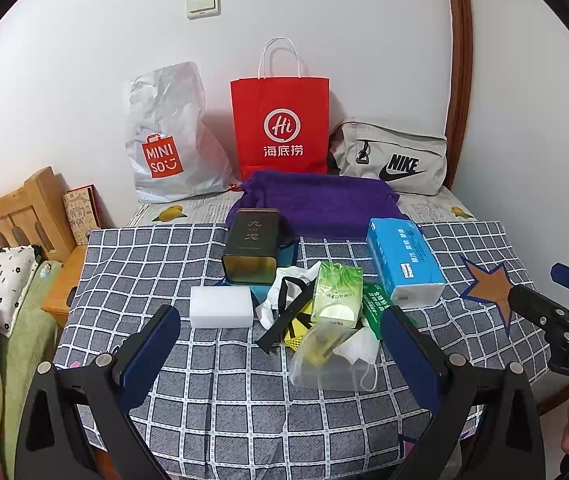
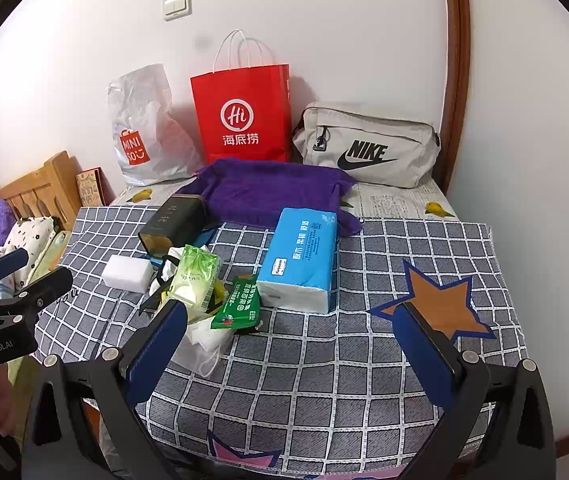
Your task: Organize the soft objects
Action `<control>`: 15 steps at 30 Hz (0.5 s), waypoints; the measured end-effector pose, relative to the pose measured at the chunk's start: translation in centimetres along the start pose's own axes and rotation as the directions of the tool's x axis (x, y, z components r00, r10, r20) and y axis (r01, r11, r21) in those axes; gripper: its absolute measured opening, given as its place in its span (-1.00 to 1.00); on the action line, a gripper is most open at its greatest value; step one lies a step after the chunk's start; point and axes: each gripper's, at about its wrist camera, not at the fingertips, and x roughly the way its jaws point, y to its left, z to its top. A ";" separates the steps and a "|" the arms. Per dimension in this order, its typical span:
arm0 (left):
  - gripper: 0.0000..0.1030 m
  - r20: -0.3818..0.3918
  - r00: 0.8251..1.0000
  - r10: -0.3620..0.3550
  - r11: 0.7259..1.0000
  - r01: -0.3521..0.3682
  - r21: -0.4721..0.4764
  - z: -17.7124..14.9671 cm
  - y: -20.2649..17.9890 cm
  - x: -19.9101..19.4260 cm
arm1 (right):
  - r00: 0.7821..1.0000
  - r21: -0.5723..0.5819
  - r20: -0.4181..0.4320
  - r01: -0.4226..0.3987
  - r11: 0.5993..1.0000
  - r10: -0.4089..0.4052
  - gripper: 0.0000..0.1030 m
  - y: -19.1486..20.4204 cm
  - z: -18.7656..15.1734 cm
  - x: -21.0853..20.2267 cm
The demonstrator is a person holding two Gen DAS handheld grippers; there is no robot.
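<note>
Left gripper (image 1: 280, 344) jaws wide apart and empty above checked cloth (image 1: 244, 400), right gripper (image 2: 288, 340) likewise spread and empty, blue tissue pack (image 2: 302, 260) beyond, white sponge (image 1: 221, 306) beside dark tin (image 1: 251, 252).

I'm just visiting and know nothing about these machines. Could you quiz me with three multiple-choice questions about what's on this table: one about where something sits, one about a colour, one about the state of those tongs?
1. Where is the red paper bag?
A. Between the white plastic bag and the grey Nike pouch, against the wall
B. Lying flat on the checked cloth
C. On top of the blue tissue pack

2. What colour is the towel in front of the bags?
A. Yellow
B. Purple
C. White

3. How are the left tongs and right tongs?
A. Both shut on the white sponge
B. One open, one shut
C. Both open, holding nothing

Answers: 1 A, it stands upright between the two other bags; 2 B, the folded towel is deep purple; 3 C, each camera shows its fingers spread wide with nothing between.
</note>
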 end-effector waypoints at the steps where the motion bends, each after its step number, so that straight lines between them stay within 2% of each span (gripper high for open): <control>1: 0.96 0.000 1.000 -0.001 1.000 0.001 0.001 0.0 0.0 0.0 | 1.000 0.000 0.000 -0.001 1.000 0.001 0.98 0.0 0.0 0.0; 15: 0.96 -0.002 1.000 -0.006 1.000 0.006 0.001 -0.1 -0.1 0.2 | 1.000 0.004 0.001 -0.008 1.000 0.008 0.98 0.0 0.1 0.0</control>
